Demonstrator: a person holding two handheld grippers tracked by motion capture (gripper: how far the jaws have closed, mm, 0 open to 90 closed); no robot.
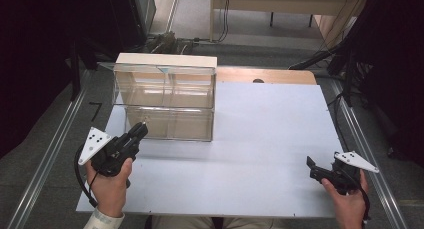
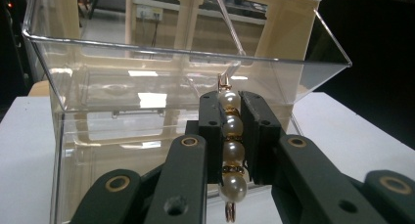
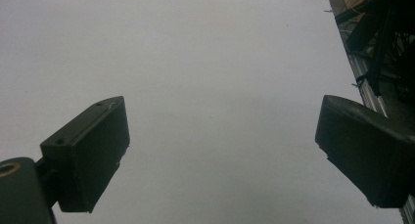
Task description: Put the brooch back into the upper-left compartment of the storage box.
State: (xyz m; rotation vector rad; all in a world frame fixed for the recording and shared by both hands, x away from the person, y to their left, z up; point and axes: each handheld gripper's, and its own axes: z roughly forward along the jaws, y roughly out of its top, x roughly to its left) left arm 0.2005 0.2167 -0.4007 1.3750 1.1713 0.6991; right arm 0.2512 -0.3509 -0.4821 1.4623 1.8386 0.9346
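Just in front of clear acrylic box, left gripper is clamping pearl bead strand upright between its pads, tip near box's front wall. Well right of box, right gripper is hovering over white table, jaws wide apart, holding nothing.

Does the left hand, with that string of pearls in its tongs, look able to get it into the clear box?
Probably yes. The left tongs, shut on the pearl string, sit right at the clear box, whose top looks open towards them. Nothing stands between; the right tongs rest far off.
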